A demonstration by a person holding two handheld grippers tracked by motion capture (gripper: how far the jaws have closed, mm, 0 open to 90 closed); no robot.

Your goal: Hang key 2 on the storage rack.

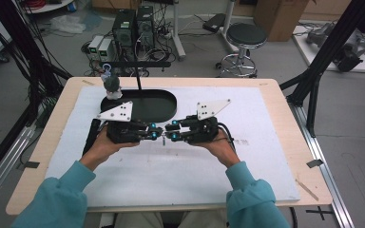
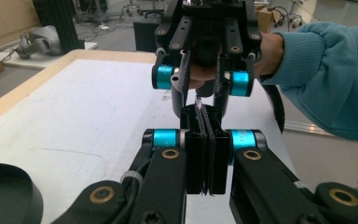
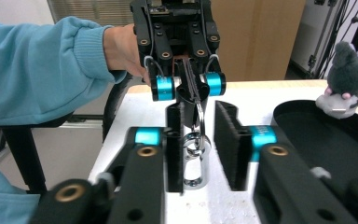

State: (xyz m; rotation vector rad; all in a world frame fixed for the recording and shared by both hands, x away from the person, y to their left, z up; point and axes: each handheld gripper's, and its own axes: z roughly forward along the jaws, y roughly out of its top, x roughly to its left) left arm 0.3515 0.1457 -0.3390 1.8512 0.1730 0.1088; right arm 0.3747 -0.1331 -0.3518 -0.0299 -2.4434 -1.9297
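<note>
The left gripper (image 3: 186, 91) pinches the keyring (image 3: 195, 158) by its top, mid-air above the white mat (image 1: 247, 166) — the right gripper (image 3: 204, 154) stands parted around the dangling clasp. Best to hold steady and avoid snagging the rings.

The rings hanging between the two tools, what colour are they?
Shiny silver metal; the rings show best in the right gripper view, hanging from the left gripper.
</note>
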